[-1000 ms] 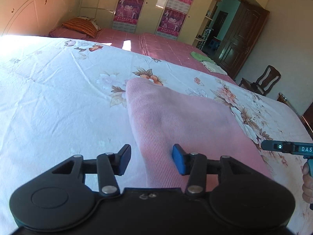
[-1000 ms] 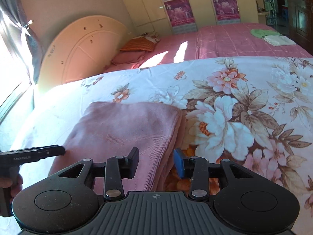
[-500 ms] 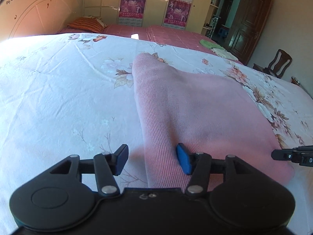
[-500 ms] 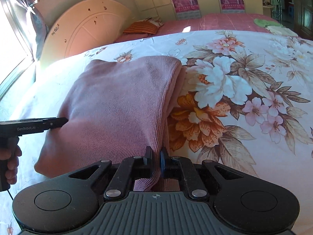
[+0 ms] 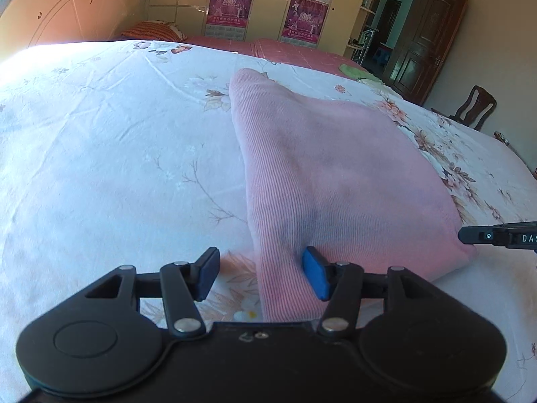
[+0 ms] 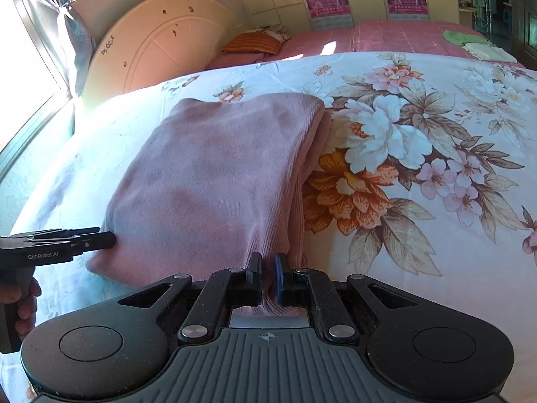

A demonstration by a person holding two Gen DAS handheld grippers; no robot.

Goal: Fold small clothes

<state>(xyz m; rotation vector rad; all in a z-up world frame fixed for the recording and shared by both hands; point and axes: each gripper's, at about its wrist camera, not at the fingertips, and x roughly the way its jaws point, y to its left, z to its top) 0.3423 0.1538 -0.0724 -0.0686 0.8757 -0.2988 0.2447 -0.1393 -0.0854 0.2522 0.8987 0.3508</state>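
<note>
A folded pink ribbed garment lies on a white floral bedsheet; it also shows in the right wrist view. My left gripper is open, its jaws straddling the garment's near left edge, cloth between the pads. My right gripper is shut on the garment's near right corner, pink cloth pinched between the pads. Each gripper's side shows in the other's view: the right gripper at the garment's right corner, the left gripper at its left corner.
A second bed with a pink cover, an orange pillow and small folded green and white cloths lies behind. A round headboard, wardrobe, dark door and wooden chair stand around.
Both grippers came down to the garment's near edge. The right gripper closed on the near right corner. The left gripper stayed open and slid around the near left edge.
</note>
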